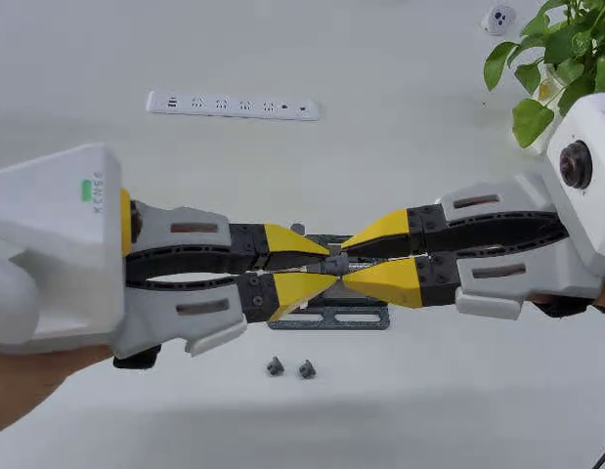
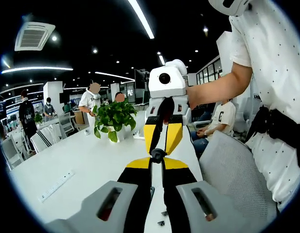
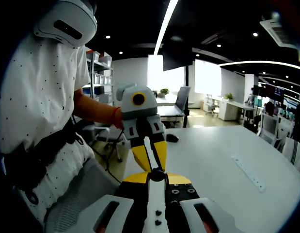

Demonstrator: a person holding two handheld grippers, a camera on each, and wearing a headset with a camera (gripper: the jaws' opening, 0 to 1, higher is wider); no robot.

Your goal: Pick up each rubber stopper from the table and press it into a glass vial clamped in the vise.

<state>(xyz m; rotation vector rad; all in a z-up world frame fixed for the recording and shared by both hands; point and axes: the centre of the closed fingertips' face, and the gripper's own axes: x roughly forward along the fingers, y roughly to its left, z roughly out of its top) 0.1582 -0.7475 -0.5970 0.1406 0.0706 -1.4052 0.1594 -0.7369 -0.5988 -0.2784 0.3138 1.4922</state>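
A small grey rubber stopper (image 1: 333, 265) hangs above the dark vise (image 1: 326, 316), pinched from both sides. My left gripper (image 1: 327, 265) comes in from the left and my right gripper (image 1: 345, 266) from the right. Their yellow fingertips meet tip to tip, and both are shut on the stopper. In the left gripper view the stopper (image 2: 157, 155) sits at my jaw tips with the right gripper (image 2: 158, 151) facing me. The right gripper view shows the stopper (image 3: 157, 175) the same way. Two more stoppers (image 1: 275, 366) (image 1: 307, 369) lie on the table in front of the vise. The grippers hide the vise's top.
A white power strip (image 1: 232, 106) lies at the back of the white table (image 1: 400, 391). A green potted plant (image 1: 556, 59) stands at the back right, with a small white device (image 1: 498, 18) near it. A person's arm (image 2: 222, 85) holds the right gripper.
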